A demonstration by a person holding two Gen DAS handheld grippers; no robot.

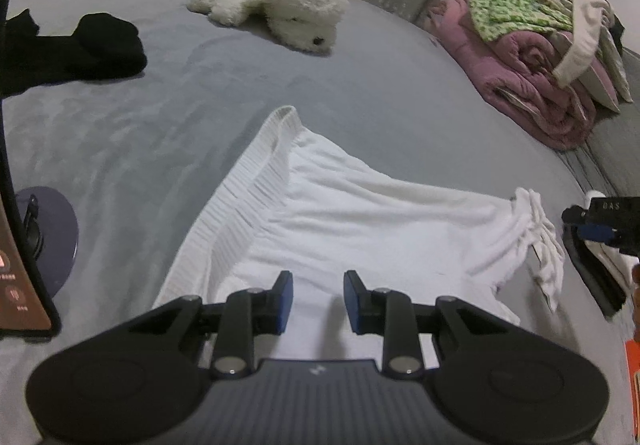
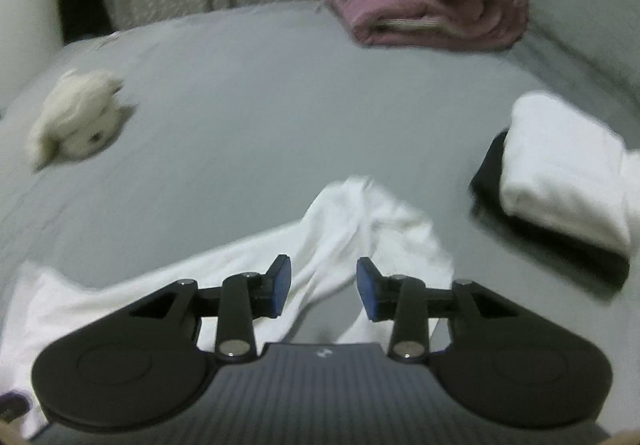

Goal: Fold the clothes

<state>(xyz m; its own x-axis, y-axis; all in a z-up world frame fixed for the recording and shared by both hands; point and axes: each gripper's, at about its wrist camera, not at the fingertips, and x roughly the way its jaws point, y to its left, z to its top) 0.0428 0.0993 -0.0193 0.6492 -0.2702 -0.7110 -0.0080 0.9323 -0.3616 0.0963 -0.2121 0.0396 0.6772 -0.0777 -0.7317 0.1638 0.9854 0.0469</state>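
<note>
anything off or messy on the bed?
Nothing damaged or spilled. The white garment lies crumpled, one end bunched into a twist instead of flat. A white plush toy lies toppled on the bed, and black clothes sit unfolded.

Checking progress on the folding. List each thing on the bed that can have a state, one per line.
white garment: spread out, unfolded, one end bunched
left gripper: open over the garment, nothing held
right gripper: open above the garment, nothing held
folded white cloth: folded, lying on a dark item
pink blanket: rolled, clothes piled on top
black garment: crumpled, unfolded
plush toy: lying flat
</note>
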